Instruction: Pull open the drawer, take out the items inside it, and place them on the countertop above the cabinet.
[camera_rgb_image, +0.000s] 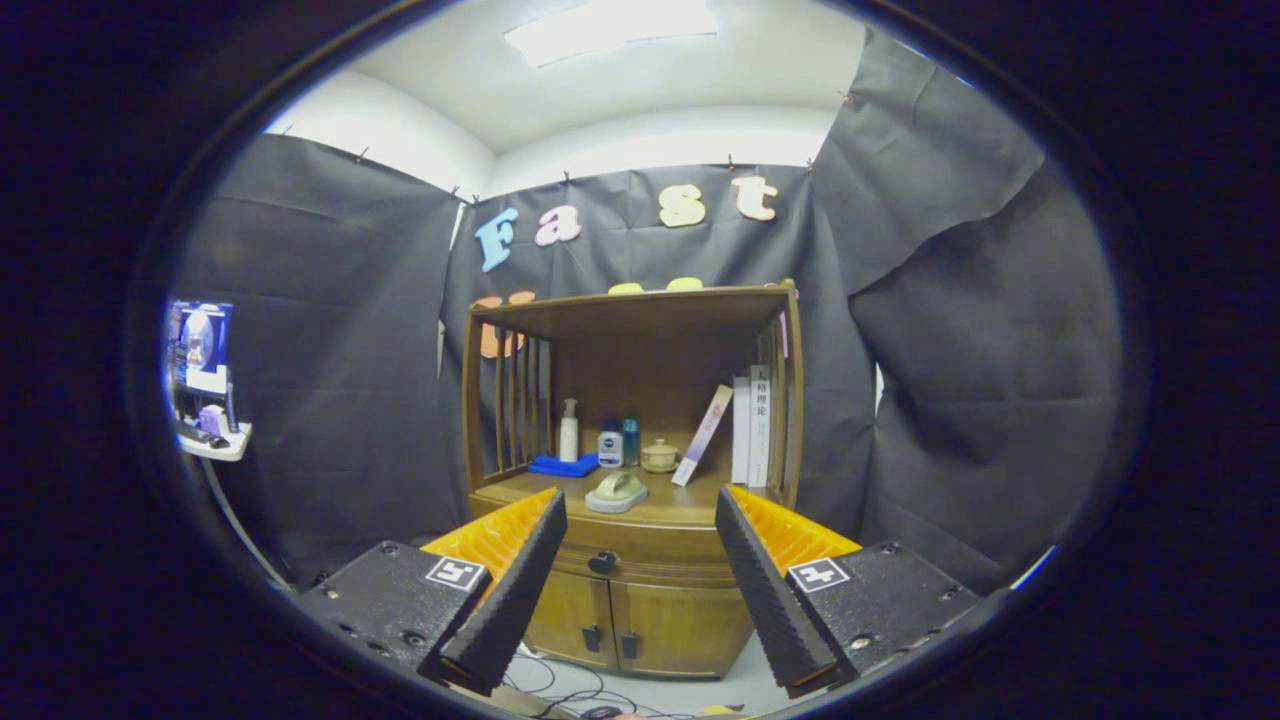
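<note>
Fingers (640, 510) spread wide, gripping nothing, well back from the brown wooden cabinet (640, 600); its dark-knobbed drawer (602, 562) sits closed.

Glossy brown wood cabinet (640, 540), matt black cloth wall (330, 350), ribbed open tongs (640, 515).

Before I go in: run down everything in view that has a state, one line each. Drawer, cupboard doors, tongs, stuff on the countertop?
tongs: open, empty, short of the cabinet
drawer: closed, knob between the tongs' fingers, beyond them
lower doors: both closed
pump bottle: upright on the countertop
leaning book: tilted against the upright books
lidded jar: lid on
blue cloth: lying flat
monitor: lit
</note>
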